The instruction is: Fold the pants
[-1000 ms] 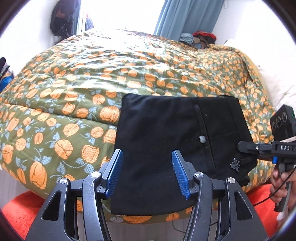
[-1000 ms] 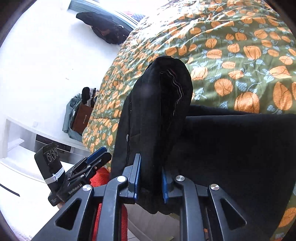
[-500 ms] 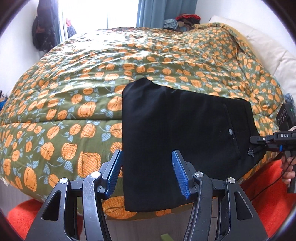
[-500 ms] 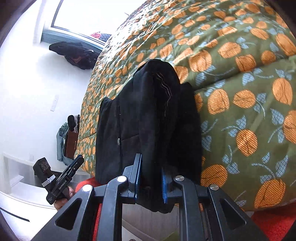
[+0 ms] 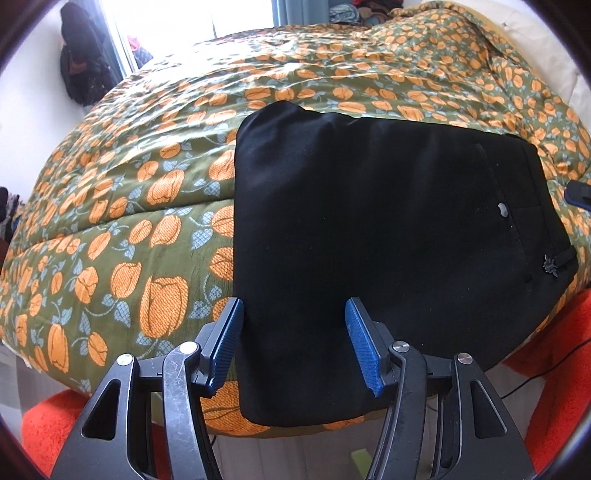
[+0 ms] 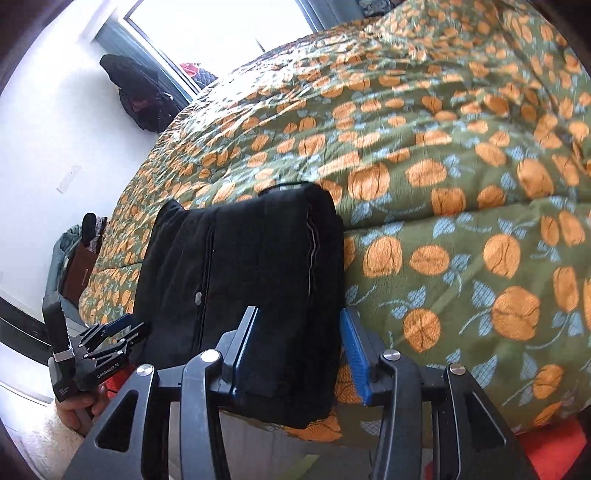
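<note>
**Both claws stand over the folded black pants at the edge of the bed**

The right gripper (image 6: 299, 354) points steeply down at the near edge of the bed. Its jaws are opening at this moment. The thick right end of the pants (image 6: 258, 280) is between them, but the blue pads (image 6: 352, 356) do not press the cloth: the right pad stands clear of it with the quilt showing in the gap, and at the left pad I cannot tell whether it touches.

The left gripper (image 5: 295, 350) also points steeply down, over the left part of the pants (image 5: 388, 229). Its jaws are apart, and the left pad (image 5: 225, 343) is just beside the left edge of the cloth, while the right pad is above the black surface. It holds nothing.

In the right wrist view the left gripper (image 6: 122, 334) appears at the lower left, beside the pants, and the hand (image 6: 79, 404) that carries it grips the handle from below.

The pants lie flat as a folded rectangle on the green quilt (image 5: 147, 192) with orange flowers, at the near edge, slightly hanging over it. A small light button (image 5: 502, 209) shows near the right end. Orange-red fabric (image 5: 48, 424) lies under the edge of the bed. Behind the bed there is a bright window (image 6: 221, 33) and dark clothes (image 6: 142, 96) hanging on the white wall.
</note>
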A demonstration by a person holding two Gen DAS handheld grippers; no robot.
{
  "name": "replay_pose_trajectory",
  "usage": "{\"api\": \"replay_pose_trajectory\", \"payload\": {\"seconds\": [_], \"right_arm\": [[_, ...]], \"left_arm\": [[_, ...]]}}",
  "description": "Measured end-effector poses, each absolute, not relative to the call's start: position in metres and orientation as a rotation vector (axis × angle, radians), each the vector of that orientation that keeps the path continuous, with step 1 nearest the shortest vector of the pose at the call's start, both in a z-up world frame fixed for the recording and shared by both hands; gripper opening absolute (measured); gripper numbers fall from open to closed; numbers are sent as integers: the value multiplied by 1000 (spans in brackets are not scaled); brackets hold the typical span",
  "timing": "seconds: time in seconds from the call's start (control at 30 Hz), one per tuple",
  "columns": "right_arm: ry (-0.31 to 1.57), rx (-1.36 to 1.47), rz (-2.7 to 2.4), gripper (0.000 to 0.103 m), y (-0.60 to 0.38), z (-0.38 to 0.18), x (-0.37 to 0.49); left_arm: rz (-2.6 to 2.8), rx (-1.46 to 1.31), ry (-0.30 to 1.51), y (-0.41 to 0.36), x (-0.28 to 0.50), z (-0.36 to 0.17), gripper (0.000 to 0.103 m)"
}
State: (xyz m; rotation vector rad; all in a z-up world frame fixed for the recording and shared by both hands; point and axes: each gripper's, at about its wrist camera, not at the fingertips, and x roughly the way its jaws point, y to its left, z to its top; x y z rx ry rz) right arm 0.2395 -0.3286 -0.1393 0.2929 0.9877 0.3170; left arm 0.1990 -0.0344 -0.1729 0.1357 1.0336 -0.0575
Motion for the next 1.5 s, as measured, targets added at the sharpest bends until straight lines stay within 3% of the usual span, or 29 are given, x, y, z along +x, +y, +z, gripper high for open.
{"api": "replay_pose_trajectory", "payload": {"seconds": [0.2,0.5,1.5], "right_arm": [[857,79,397,45,-276,-120,217],[951,-33,401,45,-247,-185,189],[936,11,434,46,-254,-194,193]], "left_arm": [[-57,132,1037,-33,199,-173,60],[-58,139,1033,-35,198,-177,62],[-46,125,1038,-33,199,-187,70]]}}
